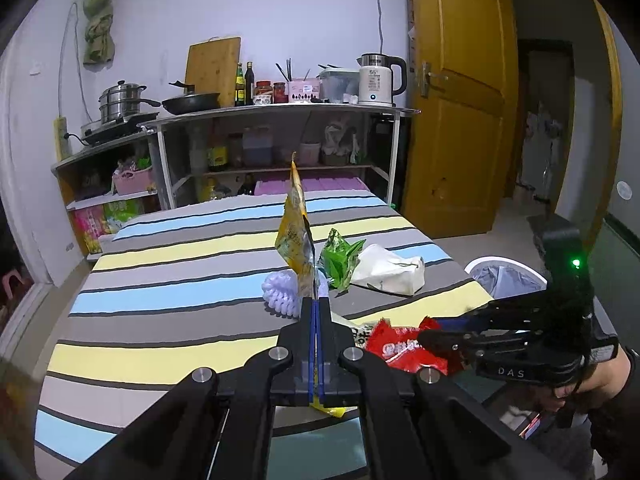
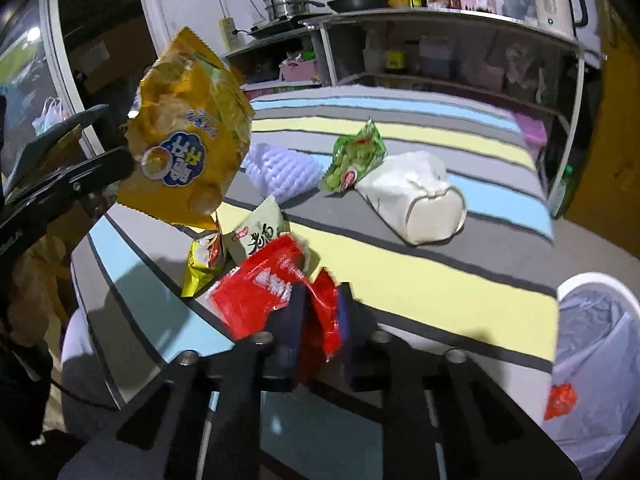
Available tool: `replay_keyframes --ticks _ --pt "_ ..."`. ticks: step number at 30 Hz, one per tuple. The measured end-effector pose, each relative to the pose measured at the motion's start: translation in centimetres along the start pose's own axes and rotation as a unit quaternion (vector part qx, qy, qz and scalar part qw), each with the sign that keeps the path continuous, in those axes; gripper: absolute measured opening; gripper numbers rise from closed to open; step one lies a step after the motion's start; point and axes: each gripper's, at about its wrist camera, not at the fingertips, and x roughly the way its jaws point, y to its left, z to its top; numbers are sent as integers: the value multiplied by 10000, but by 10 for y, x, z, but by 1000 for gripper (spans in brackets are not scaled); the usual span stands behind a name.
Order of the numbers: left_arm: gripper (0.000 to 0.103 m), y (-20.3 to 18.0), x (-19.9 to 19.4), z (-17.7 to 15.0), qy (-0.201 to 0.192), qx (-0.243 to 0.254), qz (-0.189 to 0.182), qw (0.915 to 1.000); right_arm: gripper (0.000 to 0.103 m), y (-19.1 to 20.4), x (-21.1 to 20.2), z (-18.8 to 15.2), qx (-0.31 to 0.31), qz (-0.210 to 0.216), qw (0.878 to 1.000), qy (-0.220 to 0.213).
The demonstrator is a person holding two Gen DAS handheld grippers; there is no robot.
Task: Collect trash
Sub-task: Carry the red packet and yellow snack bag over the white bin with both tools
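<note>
My left gripper [image 1: 316,304] is shut on a yellow chip bag [image 1: 296,228] and holds it upright above the striped table; the bag also shows in the right wrist view [image 2: 188,136]. My right gripper [image 2: 320,292] is shut on a red snack wrapper [image 2: 264,288], also seen in the left wrist view [image 1: 404,346]. On the table lie a green wrapper [image 2: 356,156], a white bag [image 2: 416,200], a pale foam net [image 2: 280,172], a beige wrapper [image 2: 260,232] and a small yellow wrapper [image 2: 200,264].
A white trash bin [image 2: 596,340] with a liner stands right of the table, a red scrap inside it [image 2: 560,400]. Behind the striped tablecloth [image 1: 180,280] is a metal shelf [image 1: 280,110] with cookware. An open door [image 1: 456,100] is at the right.
</note>
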Motion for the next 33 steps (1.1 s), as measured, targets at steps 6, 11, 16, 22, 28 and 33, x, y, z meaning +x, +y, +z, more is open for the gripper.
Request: replay_keyframes --ticks 6,11,16,22,28,33 --pt "0 -7 -2 5 -36 85 -18 10000 6 5 -18 0 -94 -188 9995 -233" --pt "0 -15 -6 11 -111 152 -77 9998 6 0 -40 1 3 -275 9985 -474" --pt "0 -30 -8 21 -209 229 -256 9992 6 -9 -57 -2 148 -424 9970 -625" --pt "0 -57 3 34 -237 304 -647 9972 6 -30 -80 -15 435 -749 9934 -747" --pt "0 -90 25 41 -102 366 -1072 9935 6 -57 -104 -29 773 -1135 9870 -835" --pt "0 -125 38 45 -46 545 -1422 9883 6 -82 -121 -43 1080 -1432 9798 -882"
